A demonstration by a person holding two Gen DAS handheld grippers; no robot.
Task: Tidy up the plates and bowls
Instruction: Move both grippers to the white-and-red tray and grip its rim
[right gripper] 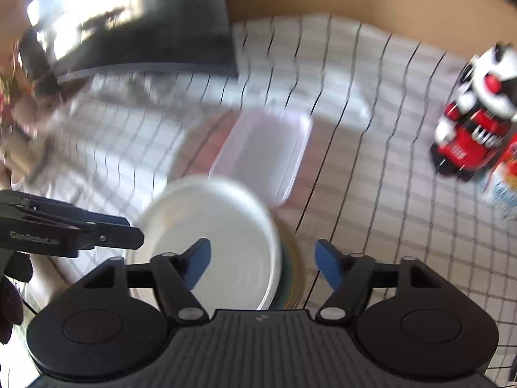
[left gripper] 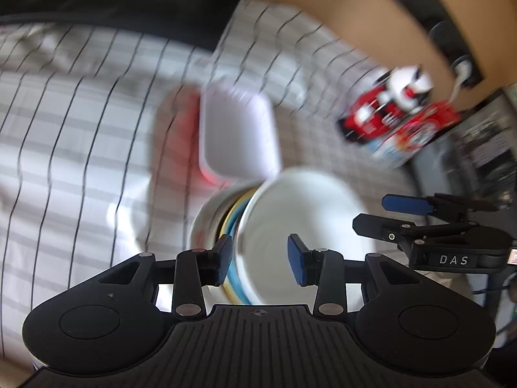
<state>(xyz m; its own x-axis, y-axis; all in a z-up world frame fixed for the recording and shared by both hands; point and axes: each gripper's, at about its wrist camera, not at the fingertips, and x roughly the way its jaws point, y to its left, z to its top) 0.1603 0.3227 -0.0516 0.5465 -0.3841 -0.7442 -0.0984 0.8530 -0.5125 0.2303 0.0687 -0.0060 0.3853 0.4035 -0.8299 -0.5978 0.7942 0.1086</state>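
A white bowl [left gripper: 303,226] sits on top of a small stack of dishes; under it a plate [left gripper: 234,223] with yellow and blue bands along its rim shows, and a paler dish lies lower still. In the right wrist view the same white bowl [right gripper: 219,236] is round and plain inside, with a faint stain near its far side. The stack rests on a checked cloth [left gripper: 80,129] covering the tabletop, roughly in its middle. Just beyond it stands a white rectangular tray [left gripper: 237,135] on a reddish mat [left gripper: 176,129], and a red, white and black toy [left gripper: 397,103] lies well apart, toward the far right edge.

The left tool [left gripper: 260,260] has its fingers apart, straddling the bowl's rim without clamping it. The right tool [right gripper: 263,266] is also spread, hovering over the bowl and the plate edge beside it.

Both views are smeared, so the tools seem to be moving fast. The likely risks: a finger knocks the rim and slides the stack, or a pinch on the thin, smooth rim slips and the bowl tips. With both tools near the same dish, they could also bump each other.
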